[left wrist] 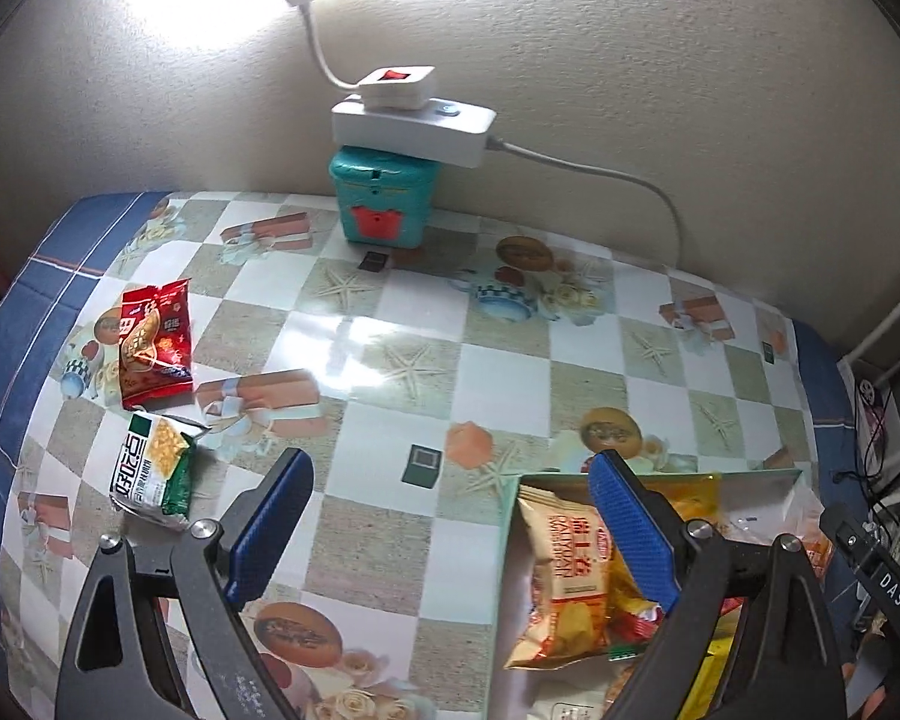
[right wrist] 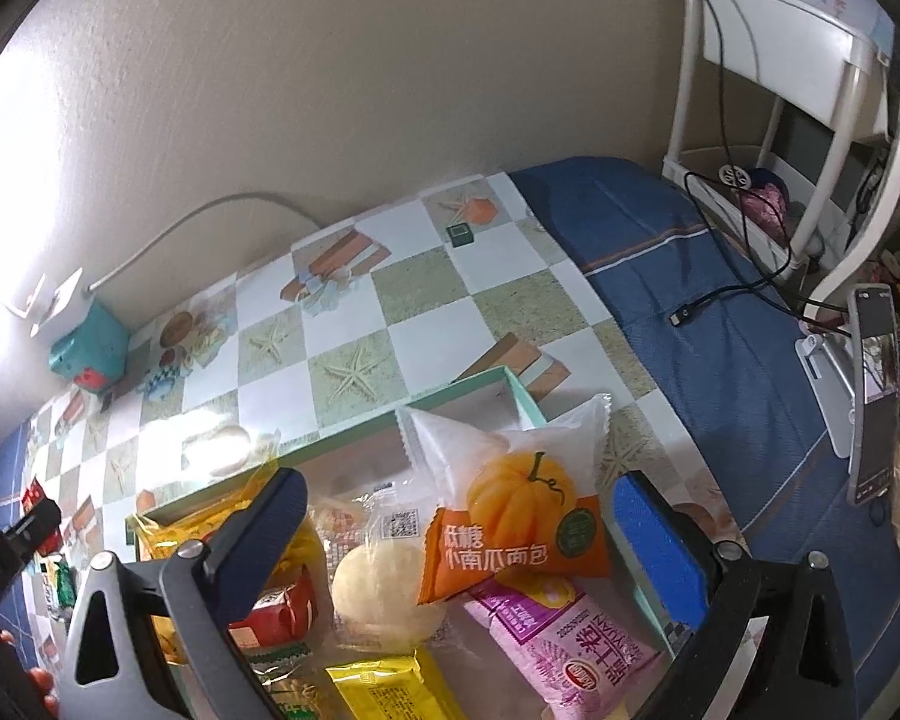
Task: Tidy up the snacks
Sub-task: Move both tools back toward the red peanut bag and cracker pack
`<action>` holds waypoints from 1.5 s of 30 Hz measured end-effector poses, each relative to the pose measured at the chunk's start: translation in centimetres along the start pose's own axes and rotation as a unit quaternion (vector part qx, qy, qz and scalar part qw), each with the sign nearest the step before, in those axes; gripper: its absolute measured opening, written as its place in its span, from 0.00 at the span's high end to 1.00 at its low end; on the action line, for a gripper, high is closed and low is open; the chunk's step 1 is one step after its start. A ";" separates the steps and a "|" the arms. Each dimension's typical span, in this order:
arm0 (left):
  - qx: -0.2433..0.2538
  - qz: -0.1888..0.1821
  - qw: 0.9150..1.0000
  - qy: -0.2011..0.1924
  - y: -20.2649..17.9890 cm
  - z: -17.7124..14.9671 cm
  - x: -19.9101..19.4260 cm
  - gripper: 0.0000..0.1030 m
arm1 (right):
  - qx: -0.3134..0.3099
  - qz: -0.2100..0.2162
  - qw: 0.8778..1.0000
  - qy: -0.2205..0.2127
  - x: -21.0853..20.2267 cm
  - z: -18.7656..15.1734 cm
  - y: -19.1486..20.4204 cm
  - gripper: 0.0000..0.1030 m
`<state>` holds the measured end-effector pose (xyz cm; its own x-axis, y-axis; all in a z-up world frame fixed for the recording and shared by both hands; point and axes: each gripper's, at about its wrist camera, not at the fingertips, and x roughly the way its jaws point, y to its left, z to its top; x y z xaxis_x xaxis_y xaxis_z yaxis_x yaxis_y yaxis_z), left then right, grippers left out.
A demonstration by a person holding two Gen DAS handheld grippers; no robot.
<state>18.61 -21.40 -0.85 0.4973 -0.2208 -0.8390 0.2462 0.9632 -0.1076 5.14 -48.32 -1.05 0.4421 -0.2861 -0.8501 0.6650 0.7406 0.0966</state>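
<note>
Snacks sit mostly in the mint-rimmed box [right wrist: 519, 387], where the pumpkin bread packet [right wrist: 513, 516] lies on top at 12 o'clock of your right gripper [right wrist: 459, 531], whose jaws stand wide apart and grip nothing. Your left gripper [left wrist: 450, 519] hangs above the checkered tablecloth [left wrist: 390, 324], its jaws spread wide and empty. A red packet [left wrist: 153, 342] and a green-and-white packet [left wrist: 153, 468] lie on the cloth at its 10 o'clock, just beside each other.
</note>
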 end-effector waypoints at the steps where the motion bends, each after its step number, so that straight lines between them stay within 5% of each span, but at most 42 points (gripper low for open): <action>1: 0.000 -0.001 1.000 0.003 0.2 0.0 0.1 0.09 | -0.003 0.000 1.000 0.001 0.0 0.0 0.2 0.00; 14: -0.011 0.040 0.999 0.004 5.3 1.1 -0.3 0.09 | -0.053 0.015 0.998 -0.002 -0.8 -0.7 4.7 0.00; 33: -0.112 0.157 0.981 0.007 22.9 1.7 -3.0 0.09 | -0.148 0.088 0.985 0.004 -2.5 -4.7 18.4 0.00; 45: -0.195 0.142 0.970 0.025 31.3 -0.1 -2.3 0.09 | -0.171 0.131 0.976 0.026 -1.7 -8.7 26.1 0.00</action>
<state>25.08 9.25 -2.31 0.4560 0.0597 -0.8880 -0.2335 0.9708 -0.0547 16.51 -23.25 -1.61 0.5336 -0.0343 -0.8450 0.2886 0.9466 0.1438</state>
